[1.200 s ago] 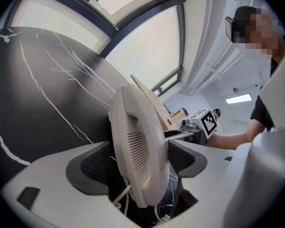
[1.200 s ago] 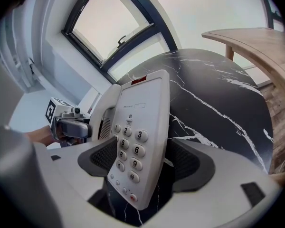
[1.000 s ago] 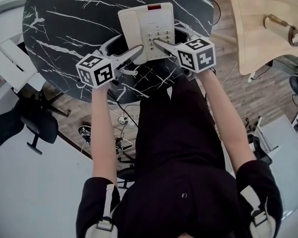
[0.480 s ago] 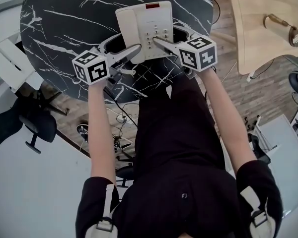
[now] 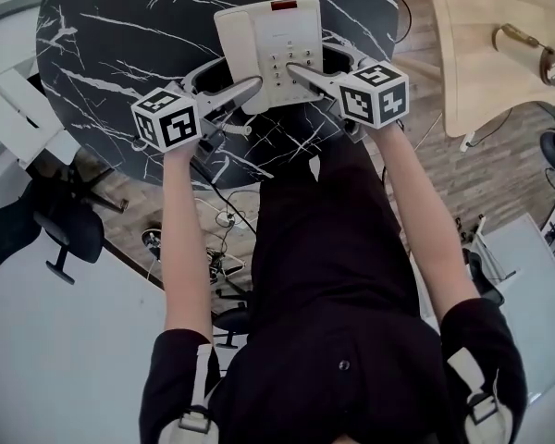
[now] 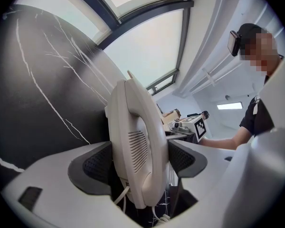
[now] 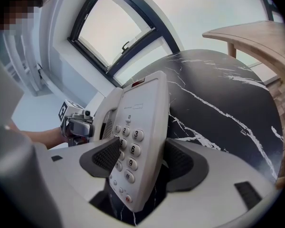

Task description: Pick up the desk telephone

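A cream desk telephone [image 5: 268, 49] with its handset on the left and its keypad on the right is over the near part of the round black marble table [image 5: 120, 44]. My left gripper [image 5: 239, 80] is shut on its handset side, and the handset [image 6: 140, 151] fills the gap between the pads. My right gripper [image 5: 310, 63] is shut on the keypad side, with the pads pressing the number keys [image 7: 133, 151] and the underside. A thin cord [image 6: 156, 217] hangs below the phone. I cannot tell whether the phone still touches the table.
A light wooden table [image 5: 481, 44] stands to the right, beyond a strip of wooden floor. A dark office chair [image 5: 55, 229] and white furniture [image 5: 18, 118] sit at the left. Cables [image 5: 222, 220] lie on the floor below the table's near edge.
Both grippers and the phone between them have shifted slightly away from the person, toward the table's middle. The grip on each side is the same.
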Demonstrator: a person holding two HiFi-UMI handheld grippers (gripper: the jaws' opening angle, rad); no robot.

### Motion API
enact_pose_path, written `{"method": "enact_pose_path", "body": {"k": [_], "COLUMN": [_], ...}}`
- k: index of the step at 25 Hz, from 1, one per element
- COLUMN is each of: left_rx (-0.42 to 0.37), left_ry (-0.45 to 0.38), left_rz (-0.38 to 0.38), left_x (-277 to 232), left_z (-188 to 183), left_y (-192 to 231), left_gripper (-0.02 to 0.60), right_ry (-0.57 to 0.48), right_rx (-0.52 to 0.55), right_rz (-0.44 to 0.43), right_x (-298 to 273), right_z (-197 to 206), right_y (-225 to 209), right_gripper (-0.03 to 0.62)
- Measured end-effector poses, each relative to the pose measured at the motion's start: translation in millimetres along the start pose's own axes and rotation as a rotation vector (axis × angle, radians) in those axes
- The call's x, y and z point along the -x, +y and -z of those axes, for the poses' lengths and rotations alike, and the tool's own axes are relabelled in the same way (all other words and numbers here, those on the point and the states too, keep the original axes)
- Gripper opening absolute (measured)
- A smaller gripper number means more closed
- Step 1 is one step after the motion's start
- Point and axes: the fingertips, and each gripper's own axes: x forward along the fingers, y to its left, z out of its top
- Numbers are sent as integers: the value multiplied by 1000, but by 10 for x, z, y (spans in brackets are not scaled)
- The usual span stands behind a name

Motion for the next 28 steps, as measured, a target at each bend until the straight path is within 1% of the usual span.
{"method": "enact_pose_path", "body": {"k": [17,20,24,28], "left_rx": [-1,13,7,32], "left_ry": [-5,-20,-33,-90], "left_rz": [6,-11,-43,-49], "left_x": [-1,19,38,95], "left_z": [-1,11,-53,-155], "left_y": [-9,-13,-70,-219], "left_gripper": [380,374,373,371], "right_ry": [-19,3,14,-14], "right_rx": [-10,-20,8,7], "right_rz": [0,6,6,-6], "right_x": [9,2,36,174], "right_z": [-2,11,-53,-148], "right_y": [-2,9,40,119], "right_gripper": [315,314,314,313]}}
